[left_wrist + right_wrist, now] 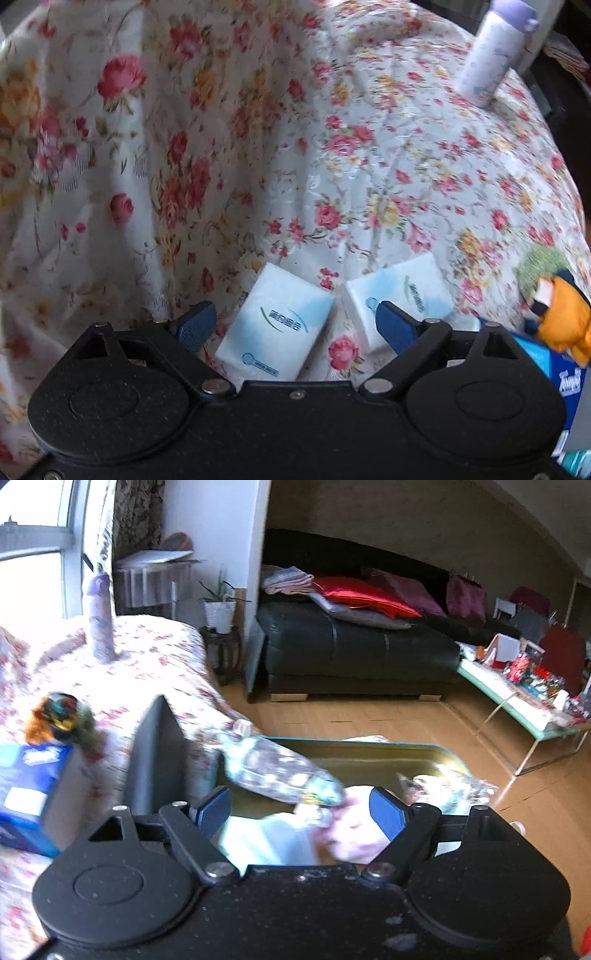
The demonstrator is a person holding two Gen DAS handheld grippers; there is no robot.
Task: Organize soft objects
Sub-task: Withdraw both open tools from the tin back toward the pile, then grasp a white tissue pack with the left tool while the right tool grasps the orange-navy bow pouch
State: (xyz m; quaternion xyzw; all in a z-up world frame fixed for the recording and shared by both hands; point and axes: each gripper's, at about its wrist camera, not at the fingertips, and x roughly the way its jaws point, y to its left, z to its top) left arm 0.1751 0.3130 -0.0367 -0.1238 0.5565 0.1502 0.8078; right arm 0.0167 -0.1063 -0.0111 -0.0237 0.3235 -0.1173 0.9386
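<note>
While 2 white tissue packs (276, 325) (400, 295) lie side by side on the floral table (369, 166), not quite touching, I judge the sorting only partly done. The nearer pack sits right between the blue pads of my left tongs (295, 325), whose jaws stand wide apart and press on nothing; the second pack lies partly behind the right-hand pad. A small plush toy (557, 310) in orange and green rests on a blue tissue box (561, 373) just beyond, at the table's edge, so that makes at least 4 soft things outside the container.

In the right wrist view, an open tin (424, 757) with a gold inside and a teal rim already holds some things: a crinkly clear wrapper (280, 771), another shiny wrapper (447, 786) at the far side, and something pale pink and white (351, 834) under them, too blurred for me to name. My right tongs (299, 812) hover over the tin with jaws apart and empty. The tin looks like the collecting place, though I cannot be sure.

A lilac bottle (491, 55) stands upright far back on the table, well apart from the packs; it seems hard, so I would leave it. What remains, as I judge it, is closing on the nearer pack, then the other pack, the toy and perhaps the box.
</note>
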